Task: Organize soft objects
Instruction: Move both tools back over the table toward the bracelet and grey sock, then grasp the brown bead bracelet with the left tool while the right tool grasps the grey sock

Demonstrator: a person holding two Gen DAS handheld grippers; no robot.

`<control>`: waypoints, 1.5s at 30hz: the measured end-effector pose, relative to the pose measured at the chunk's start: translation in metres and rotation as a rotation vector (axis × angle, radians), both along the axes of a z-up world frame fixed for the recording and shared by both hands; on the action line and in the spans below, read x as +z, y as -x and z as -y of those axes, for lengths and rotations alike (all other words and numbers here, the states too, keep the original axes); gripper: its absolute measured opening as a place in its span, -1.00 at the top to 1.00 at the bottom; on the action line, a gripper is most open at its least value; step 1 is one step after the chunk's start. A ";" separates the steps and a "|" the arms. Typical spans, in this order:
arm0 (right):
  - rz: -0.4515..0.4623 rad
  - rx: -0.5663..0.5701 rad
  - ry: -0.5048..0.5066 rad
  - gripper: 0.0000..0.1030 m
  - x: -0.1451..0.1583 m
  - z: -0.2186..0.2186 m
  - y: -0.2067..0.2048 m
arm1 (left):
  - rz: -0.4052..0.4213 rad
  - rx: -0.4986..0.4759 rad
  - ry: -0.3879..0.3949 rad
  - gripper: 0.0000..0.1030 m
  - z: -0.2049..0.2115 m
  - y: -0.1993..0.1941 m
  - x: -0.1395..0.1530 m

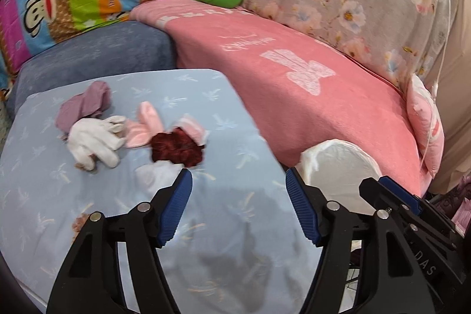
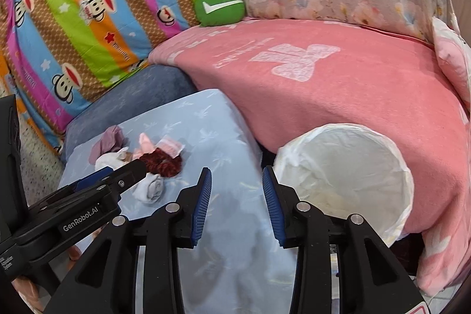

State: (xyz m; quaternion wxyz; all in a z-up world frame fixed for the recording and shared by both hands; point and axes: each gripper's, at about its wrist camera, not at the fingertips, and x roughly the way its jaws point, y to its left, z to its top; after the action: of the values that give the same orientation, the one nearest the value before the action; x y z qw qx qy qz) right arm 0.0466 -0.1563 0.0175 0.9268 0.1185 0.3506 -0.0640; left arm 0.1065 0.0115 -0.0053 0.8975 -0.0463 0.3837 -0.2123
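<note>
Though cropped on left cam, bin [image 2: 347,181] shows whole on right.

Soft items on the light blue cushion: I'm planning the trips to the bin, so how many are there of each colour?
Mauve: 1
White: 2
Pink: 2
Dark red: 1
Total: 6
</note>
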 end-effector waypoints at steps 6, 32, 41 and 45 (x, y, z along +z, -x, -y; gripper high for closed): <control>-0.018 0.074 0.016 0.23 -0.004 -0.042 -0.008 | -0.028 0.096 -0.019 -0.33 -0.047 -0.003 -0.014; -0.155 0.225 0.056 0.17 -0.062 -0.147 -0.067 | -0.243 0.309 -0.052 -0.32 -0.177 -0.017 -0.102; -0.204 0.226 0.065 0.17 -0.089 -0.162 -0.099 | -0.267 0.275 -0.044 0.09 -0.182 -0.021 -0.115; -0.224 0.214 0.066 0.17 -0.100 -0.162 -0.114 | -0.264 0.239 -0.033 0.66 -0.178 -0.027 -0.116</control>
State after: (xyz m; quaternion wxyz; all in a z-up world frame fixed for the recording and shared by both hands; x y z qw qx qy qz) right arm 0.1606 0.0060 -0.0827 0.8868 0.0422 0.4602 0.0107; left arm 0.1331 0.1893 -0.1211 0.8589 -0.1044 0.4932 -0.0899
